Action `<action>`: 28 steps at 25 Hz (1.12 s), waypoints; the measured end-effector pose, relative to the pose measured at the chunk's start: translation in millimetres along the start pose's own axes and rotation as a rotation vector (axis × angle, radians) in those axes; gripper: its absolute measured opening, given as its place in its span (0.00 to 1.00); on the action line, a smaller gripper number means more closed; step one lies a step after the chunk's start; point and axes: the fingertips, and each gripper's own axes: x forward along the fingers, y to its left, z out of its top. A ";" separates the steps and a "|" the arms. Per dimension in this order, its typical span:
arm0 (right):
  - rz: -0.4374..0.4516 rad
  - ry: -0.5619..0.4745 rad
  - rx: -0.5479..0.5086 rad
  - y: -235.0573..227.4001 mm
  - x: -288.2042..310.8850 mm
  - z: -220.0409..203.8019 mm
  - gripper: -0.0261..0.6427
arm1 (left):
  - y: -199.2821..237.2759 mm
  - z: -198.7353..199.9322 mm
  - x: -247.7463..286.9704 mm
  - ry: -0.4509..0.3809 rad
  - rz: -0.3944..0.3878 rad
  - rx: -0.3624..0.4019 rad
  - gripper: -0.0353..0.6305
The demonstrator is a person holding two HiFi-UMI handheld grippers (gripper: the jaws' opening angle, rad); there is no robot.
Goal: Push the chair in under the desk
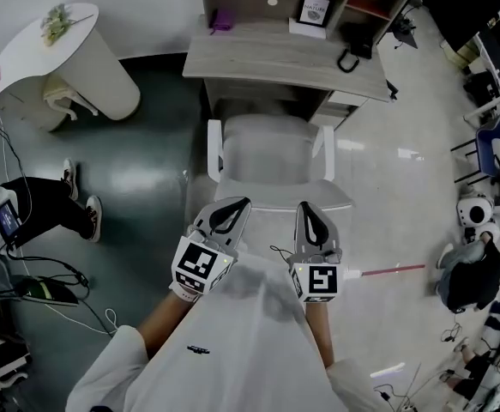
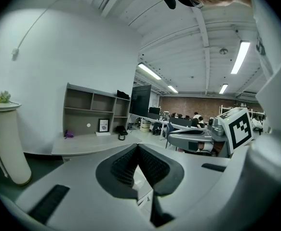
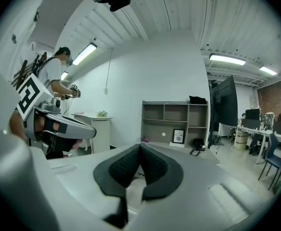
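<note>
Chair first, from the head view: it's parked mid-scene, right in front of the near edge of the worktop. Most of the seat is out in the open and the backrest is nearest the camera. The left claw and right claw appear to be rested on the top of the backrest, one toward each side. Both are pinched together with nothing caught in them, so a push is judged to be the plan, not a grab.

Left gripper view: the left claw is seen with its tips met. Only a pale sliver shows below them, too little to be named. The worktop is seen far ahead, a touch to the left.

Right gripper view: same story. The right claw is closed tip to tip, and the worktop is seen far ahead, a bit right.

For the shove itself, pressure should be kept even on both sides so the chair isn't slewed. The armrests should be watched too, since they could get knocked against the worktop's edge. A slow, level push is probably best, because closed tips could easily be slid off a smooth backrest.
</note>
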 end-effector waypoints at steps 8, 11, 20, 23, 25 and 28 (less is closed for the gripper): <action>-0.046 0.040 -0.020 -6.5 43.0 0.8 0.06 | 36.6 -6.7 31.0 0.038 -0.079 0.009 0.06; -0.040 0.068 -0.012 -6.6 45.2 -2.2 0.06 | 34.6 -10.7 34.9 0.092 -0.099 0.015 0.06; 0.058 0.175 -0.065 -8.0 71.7 -34.6 0.06 | 39.5 -44.2 55.4 0.221 -0.193 0.084 0.06; 0.115 0.239 -0.058 -4.4 74.3 -50.4 0.08 | 37.8 -62.1 57.8 0.281 -0.223 0.091 0.07; 0.148 0.275 -0.052 -1.5 75.4 -58.8 0.13 | 35.6 -73.6 58.0 0.318 -0.243 0.090 0.07; 0.192 0.310 -0.076 2.6 79.6 -67.1 0.17 | 33.1 -84.8 60.0 0.356 -0.272 0.084 0.07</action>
